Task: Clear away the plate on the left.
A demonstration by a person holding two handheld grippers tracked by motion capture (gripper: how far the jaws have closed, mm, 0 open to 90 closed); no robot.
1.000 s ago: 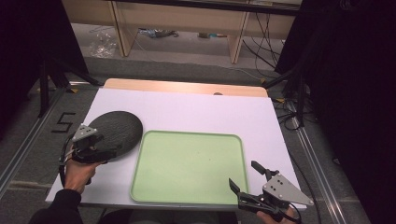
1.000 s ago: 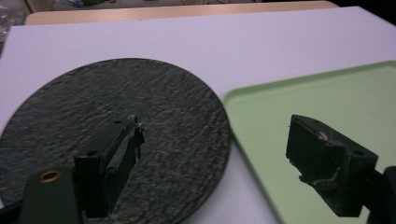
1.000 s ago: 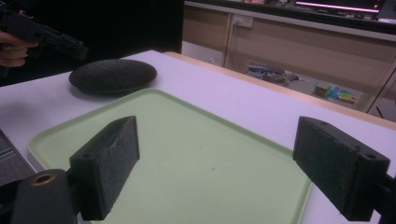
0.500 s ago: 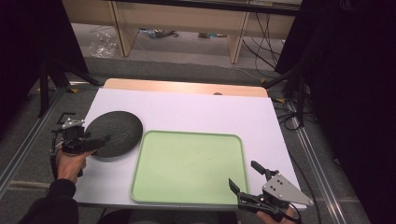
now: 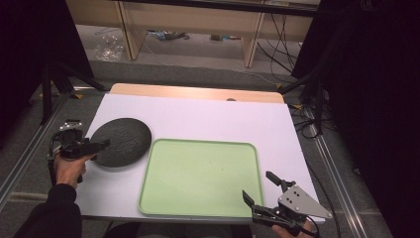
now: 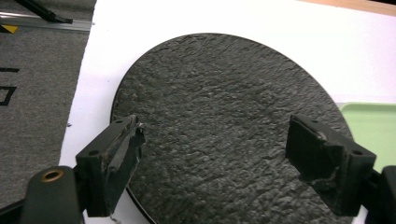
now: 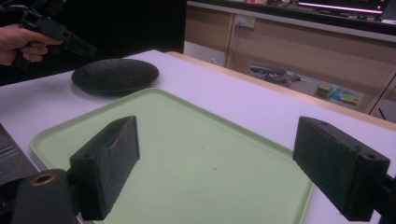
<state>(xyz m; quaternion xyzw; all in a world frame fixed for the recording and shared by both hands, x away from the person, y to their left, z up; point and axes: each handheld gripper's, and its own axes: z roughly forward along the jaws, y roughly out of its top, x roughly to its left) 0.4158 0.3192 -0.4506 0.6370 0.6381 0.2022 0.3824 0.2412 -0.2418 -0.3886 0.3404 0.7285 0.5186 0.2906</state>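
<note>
the high view looks forward and down from above the person's side of the white table [image 5: 208, 119]. the left gripper view hangs close over the dark round plate [image 6: 224, 126], facing down. the right gripper view sits low at the near edge — looking across the green tray [image 7: 187, 140] to that same plate.

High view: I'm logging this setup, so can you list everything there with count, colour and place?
Plate: one, dark grey, rough-surfaced, left part of the table, beside the tray.
Tray: one, light green, front middle of the table.
Table: one, white top with a wooden far edge.
Shelf unit: one, light wood, on the floor beyond the table.
Left gripper: one, black, open, at the plate's left edge, held in a hand.
Right gripper: one, black with a grey plate, open, at the tray's front right corner.
</note>
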